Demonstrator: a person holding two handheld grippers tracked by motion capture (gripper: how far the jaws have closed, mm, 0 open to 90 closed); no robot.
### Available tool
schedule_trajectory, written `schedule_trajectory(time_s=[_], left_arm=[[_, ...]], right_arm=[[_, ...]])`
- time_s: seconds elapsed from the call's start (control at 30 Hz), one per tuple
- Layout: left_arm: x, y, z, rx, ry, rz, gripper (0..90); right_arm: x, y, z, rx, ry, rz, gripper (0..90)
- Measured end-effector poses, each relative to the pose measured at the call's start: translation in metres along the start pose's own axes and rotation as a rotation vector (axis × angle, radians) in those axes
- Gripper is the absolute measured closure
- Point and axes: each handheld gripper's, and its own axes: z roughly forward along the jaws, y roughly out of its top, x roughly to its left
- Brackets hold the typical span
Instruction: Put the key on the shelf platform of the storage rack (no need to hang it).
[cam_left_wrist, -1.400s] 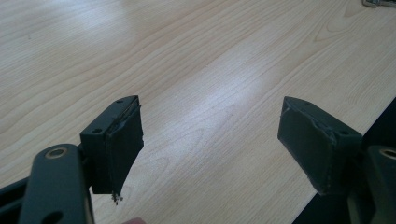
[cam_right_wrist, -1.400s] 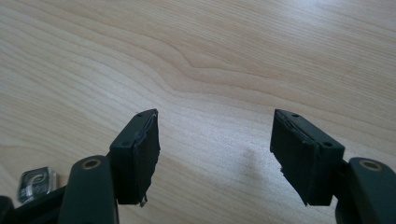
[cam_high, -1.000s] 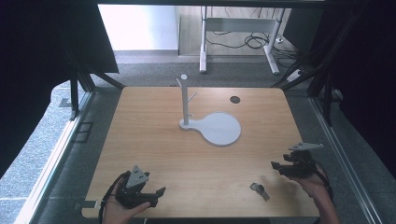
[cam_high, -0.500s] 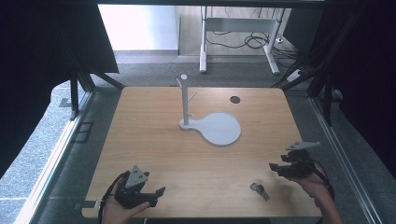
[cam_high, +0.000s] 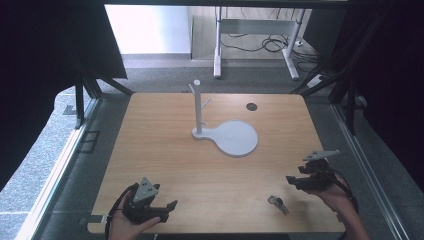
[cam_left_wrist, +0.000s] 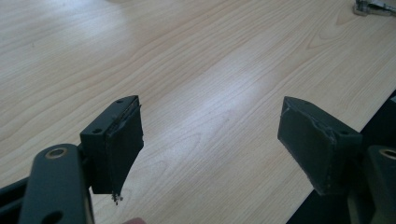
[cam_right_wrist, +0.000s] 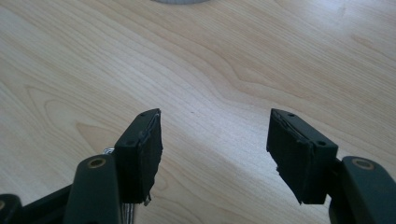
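On the wooden table (cam_high: 165, 150), a white stand (cam_high: 199, 107) with a thin post and side pegs rises from a flat round base (cam_high: 235, 138) near the middle. A small metal piece (cam_high: 277, 204) lies near the front right; it also shows far off in the left gripper view (cam_left_wrist: 373, 5). My left gripper (cam_high: 169, 209) rests at the front left corner, open and holding nothing (cam_left_wrist: 210, 107). My right gripper (cam_high: 291, 182) hovers at the right side, just right of the metal piece, jaws open over bare wood (cam_right_wrist: 215, 116). A bit of metal (cam_right_wrist: 108, 150) peeks out behind its left jaw.
A dark round hole (cam_high: 251, 106) sits in the table's far right part. The front table edge (cam_left_wrist: 336, 140) runs close under my left gripper. Beyond the table stand white desk legs (cam_high: 218, 45) and floor cables (cam_high: 270, 45). Black frames flank both sides.
My right gripper has risen slightly and drifted a little inward. The left gripper, the stand and the metal piece have stayed put.
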Motion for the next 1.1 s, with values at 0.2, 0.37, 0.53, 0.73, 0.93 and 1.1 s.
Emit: schedule_trajectory(time_s=[0.2, 0.37, 0.53, 0.73, 0.93, 1.1], left_arm=[[-0.001, 0.000, -0.001, -0.002, -0.001, 0.003, 22.5], [0.001, 0.000, -0.001, -0.005, 0.002, 0.000, 22.6], [0.002, -0.001, -0.001, -0.004, -0.001, -0.002, 22.6], [0.002, -0.001, -0.001, -0.006, -0.003, -0.004, 22.6], [0.002, -0.001, 0.000, -0.001, -0.004, -0.001, 22.6], [0.002, -0.001, 0.000, -0.002, -0.004, -0.004, 22.6]], right_arm=[[0.008, 0.003, 0.000, 0.023, 0.002, -0.031, 35.5], [0.017, 0.005, 0.003, 0.040, 0.015, -0.061, 35.4], [0.020, 0.005, 0.008, 0.060, 0.023, -0.061, 35.4], [0.024, 0.006, 0.012, 0.094, 0.034, -0.071, 35.5], [0.027, 0.007, 0.013, 0.099, 0.032, -0.076, 35.6], [0.031, 0.003, 0.016, 0.104, 0.037, -0.083, 35.8]])
